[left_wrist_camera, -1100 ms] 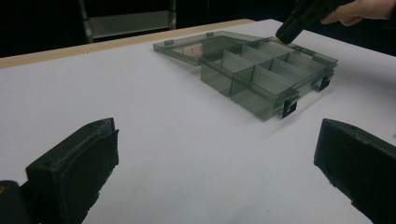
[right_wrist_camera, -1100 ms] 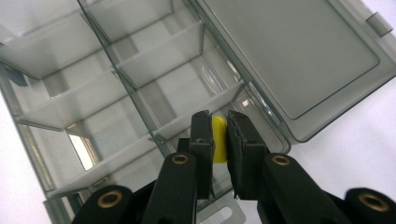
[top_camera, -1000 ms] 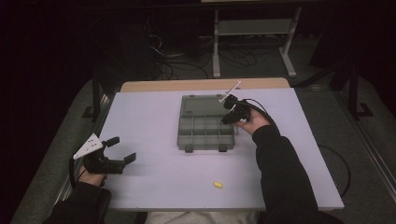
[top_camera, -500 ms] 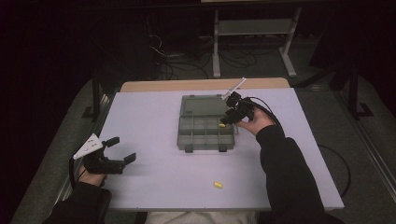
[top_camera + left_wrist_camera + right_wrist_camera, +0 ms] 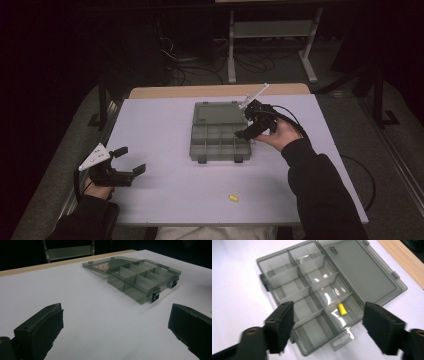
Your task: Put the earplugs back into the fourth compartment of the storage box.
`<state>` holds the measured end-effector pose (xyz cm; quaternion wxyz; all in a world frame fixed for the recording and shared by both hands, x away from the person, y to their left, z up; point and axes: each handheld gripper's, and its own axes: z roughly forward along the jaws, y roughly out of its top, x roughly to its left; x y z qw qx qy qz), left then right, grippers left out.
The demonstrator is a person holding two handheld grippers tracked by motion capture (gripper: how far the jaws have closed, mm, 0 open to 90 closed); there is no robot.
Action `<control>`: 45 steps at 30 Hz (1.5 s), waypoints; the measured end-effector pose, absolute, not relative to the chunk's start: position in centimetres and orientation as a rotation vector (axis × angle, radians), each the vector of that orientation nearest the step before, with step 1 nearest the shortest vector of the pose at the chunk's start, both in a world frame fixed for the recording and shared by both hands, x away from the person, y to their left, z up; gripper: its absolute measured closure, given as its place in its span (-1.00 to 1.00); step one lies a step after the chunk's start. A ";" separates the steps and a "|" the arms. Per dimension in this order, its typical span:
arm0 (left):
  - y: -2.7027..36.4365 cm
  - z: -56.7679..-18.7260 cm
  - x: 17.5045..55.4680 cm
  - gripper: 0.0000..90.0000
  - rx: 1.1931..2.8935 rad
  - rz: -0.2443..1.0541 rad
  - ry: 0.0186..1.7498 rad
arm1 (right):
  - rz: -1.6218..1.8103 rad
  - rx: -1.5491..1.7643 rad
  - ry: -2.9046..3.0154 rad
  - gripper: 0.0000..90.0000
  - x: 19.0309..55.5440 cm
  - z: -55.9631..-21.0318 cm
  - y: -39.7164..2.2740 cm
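A grey see-through compartment box lies open at mid-table, its lid flat behind it. In the right gripper view one small yellow piece rests in a compartment of the box beside the lid. My right gripper hovers over the box's right edge. Its jaws have just been opening and stand open with nothing between them. A second yellow piece lies loose near the table's front edge. My left gripper rests open at the front left, facing the box across bare table.
The white table top has a wooden strip along its far edge. Behind it, in the dark, stand a metal stand and loose cables on the floor.
My right gripper has lifted away from the box towards its right edge, and its jaws have spread apart. The left gripper has stayed where it was.
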<state>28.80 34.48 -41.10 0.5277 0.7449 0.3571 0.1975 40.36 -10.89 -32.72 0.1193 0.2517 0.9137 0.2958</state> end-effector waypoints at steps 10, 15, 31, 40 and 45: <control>34.5 -41.1 28.8 -1.00 1.780 0.472 0.854 | 0.869 0.634 2.690 -0.87 37.1 -32.5 -8.8; 34.5 -41.1 28.8 -1.00 1.780 0.473 0.853 | 0.892 0.618 2.702 -0.99 35.8 -33.3 -8.3; 34.5 -41.1 28.8 -1.00 1.780 0.473 0.855 | 0.915 0.623 2.752 -1.00 33.3 -36.2 -8.9; 34.5 -41.1 28.8 -1.00 1.781 0.472 0.855 | 0.899 0.614 2.794 -1.00 32.1 -38.1 -8.9; 34.5 -41.1 28.8 -1.00 1.782 0.472 0.856 | 0.880 0.607 2.827 -1.00 31.4 -39.4 -8.8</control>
